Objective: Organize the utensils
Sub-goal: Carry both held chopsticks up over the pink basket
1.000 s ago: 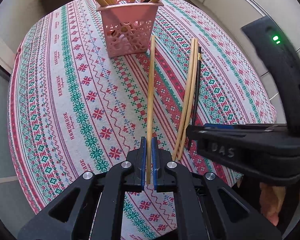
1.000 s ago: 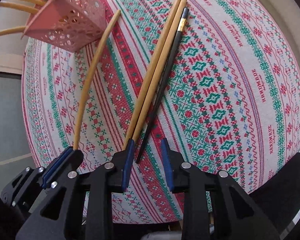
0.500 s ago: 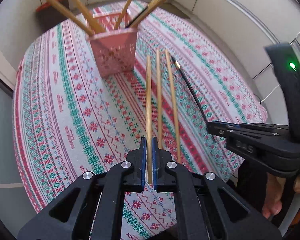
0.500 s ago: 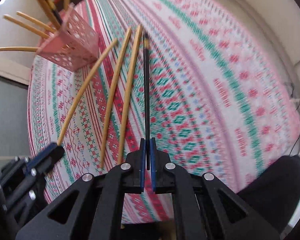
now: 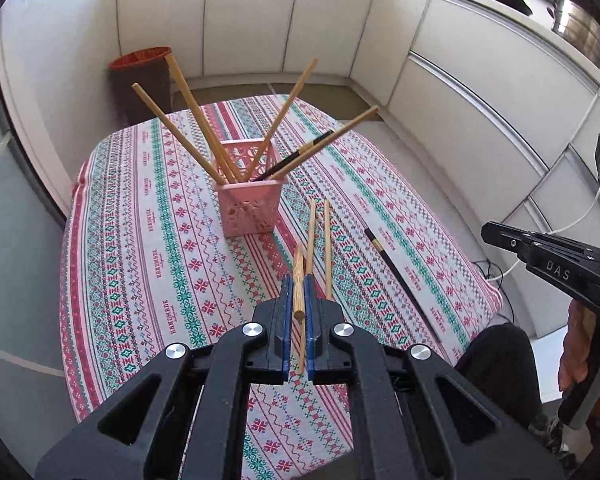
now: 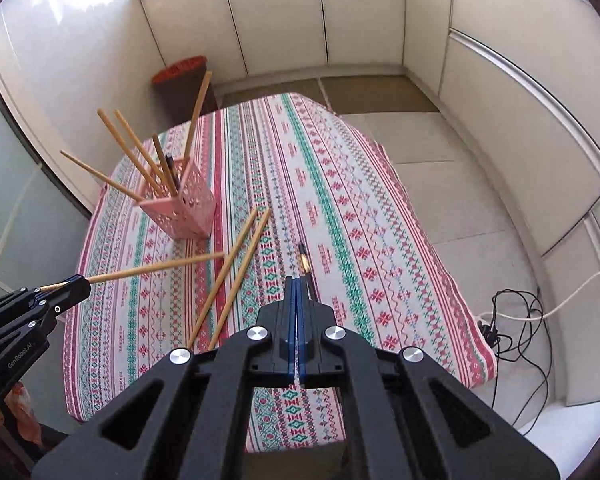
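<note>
Pink basket (image 5: pixel 247 210) already holds several chopsticks. Left gripper (image 5: pixel 296 312) clamps a bamboo chopstick (image 5: pixel 298 280); right gripper (image 6: pixel 297 300) pinches the black chopstick (image 6: pixel 305 266). Two bamboo chopsticks (image 6: pixel 236 276) remain on the tablecloth (image 6: pixel 340 240).

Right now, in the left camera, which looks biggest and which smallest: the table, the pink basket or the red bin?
1. table, by far the biggest.
2. basket.
3. bin.

The bin looks only a bit smaller than the basket. It stands farther away, on the floor, so it may really be the bigger of the two.
</note>
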### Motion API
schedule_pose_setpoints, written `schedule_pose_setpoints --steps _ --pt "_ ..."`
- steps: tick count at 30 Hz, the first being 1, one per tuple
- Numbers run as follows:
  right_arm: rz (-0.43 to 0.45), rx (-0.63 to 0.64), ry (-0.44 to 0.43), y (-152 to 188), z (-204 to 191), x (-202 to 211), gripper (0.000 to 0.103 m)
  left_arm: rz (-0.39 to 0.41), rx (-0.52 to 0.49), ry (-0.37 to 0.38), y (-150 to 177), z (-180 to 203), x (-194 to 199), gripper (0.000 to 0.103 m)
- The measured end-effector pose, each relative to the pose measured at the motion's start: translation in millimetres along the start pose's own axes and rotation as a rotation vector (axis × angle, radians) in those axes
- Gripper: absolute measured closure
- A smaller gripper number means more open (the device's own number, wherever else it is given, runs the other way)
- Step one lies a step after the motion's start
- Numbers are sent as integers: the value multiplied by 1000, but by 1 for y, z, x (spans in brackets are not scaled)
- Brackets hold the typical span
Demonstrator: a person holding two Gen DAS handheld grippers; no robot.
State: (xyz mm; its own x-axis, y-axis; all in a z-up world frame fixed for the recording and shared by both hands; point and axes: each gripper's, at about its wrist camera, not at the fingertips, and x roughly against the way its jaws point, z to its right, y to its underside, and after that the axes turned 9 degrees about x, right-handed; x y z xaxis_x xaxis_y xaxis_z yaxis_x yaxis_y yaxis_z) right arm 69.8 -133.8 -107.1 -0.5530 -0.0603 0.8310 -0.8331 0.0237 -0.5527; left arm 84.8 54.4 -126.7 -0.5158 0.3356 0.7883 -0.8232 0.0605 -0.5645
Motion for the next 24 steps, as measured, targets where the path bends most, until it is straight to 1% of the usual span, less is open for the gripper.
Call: schedule_pose_setpoints --steps 2,4,6,7,8,9,10,12,14,17,20,21,22,23,24 --pt "-5 -14 -21 1 11 1 103 6 14 -1 0 -2 -2 98" --pt "-36 -68 -57 6 25 -6 102 6 16 -2 0 -2 -4 98" --pt "-92 -84 -100 10 39 -15 96 11 15 0 1 -4 -3 98" --pt "-116 -65 -113 11 40 -22 93 11 16 2 0 -4 -2 98" --pt "-161 -13 -116 13 40 -33 76 12 16 5 -1 -4 -2 98" --pt "-210 25 -97 16 40 -43 69 12 16 6 -1 -4 -2 98" --pt "-256 31 -69 21 41 -51 69 12 16 7 -1 -5 -2 98" --pt "-341 3 -44 33 43 -66 69 9 18 10 -1 -5 -4 98" --pt "-398 -20 -23 46 41 -79 69 9 18 15 -3 -6 -5 98" --pt "-430 -26 -7 64 32 -94 69 11 25 32 -6 -6 -8 98" --pt "-435 -4 23 72 24 -109 69 -1 20 39 -8 -3 -14 98" --pt "-449 -8 18 76 23 -115 72 -2 14 41 -8 -2 -15 98" --pt "-439 0 20 80 22 -117 72 -4 10 41 -7 -1 -15 98" --pt "-406 36 39 82 18 -114 79 -5 6 40 -7 -1 -16 98" --pt "-380 76 47 86 13 -112 94 -6 4 38 -6 -2 -16 98"
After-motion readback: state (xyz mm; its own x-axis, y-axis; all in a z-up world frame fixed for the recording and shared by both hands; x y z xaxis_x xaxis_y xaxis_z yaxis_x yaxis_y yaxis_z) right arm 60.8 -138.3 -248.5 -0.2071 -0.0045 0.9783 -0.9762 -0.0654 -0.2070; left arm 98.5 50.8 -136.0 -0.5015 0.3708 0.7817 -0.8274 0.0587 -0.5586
